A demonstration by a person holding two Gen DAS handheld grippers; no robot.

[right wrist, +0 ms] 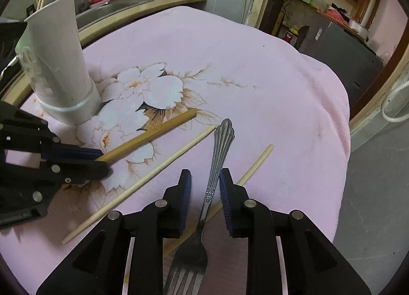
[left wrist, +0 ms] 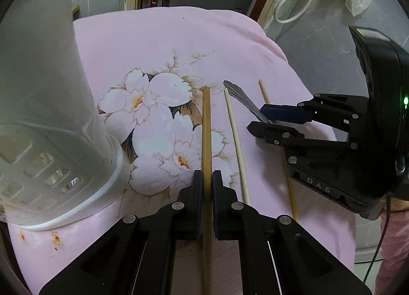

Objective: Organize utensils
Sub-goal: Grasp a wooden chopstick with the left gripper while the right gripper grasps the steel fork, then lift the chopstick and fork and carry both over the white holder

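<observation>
there, fork [right wrist: 217, 164] (between right gripper [right wrist: 205, 179] pads)

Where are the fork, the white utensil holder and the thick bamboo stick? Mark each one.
fork [right wrist: 214, 167]: right wrist view, middle of its handle.
white utensil holder [right wrist: 60, 64]: right wrist view, its side wall.
thick bamboo stick [left wrist: 206, 128]: left wrist view, mid shaft.

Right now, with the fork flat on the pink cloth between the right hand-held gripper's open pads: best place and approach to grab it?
Grip the fork on its narrow handle neck, just below the flared, ridged end. Come from above with the right hand-held gripper, pads either side of the handle. It lies flat on the cloth, tines toward the camera, so only its thin edges offer purchase. It crosses a pale chopstick; probably avoid pinching there.
</observation>
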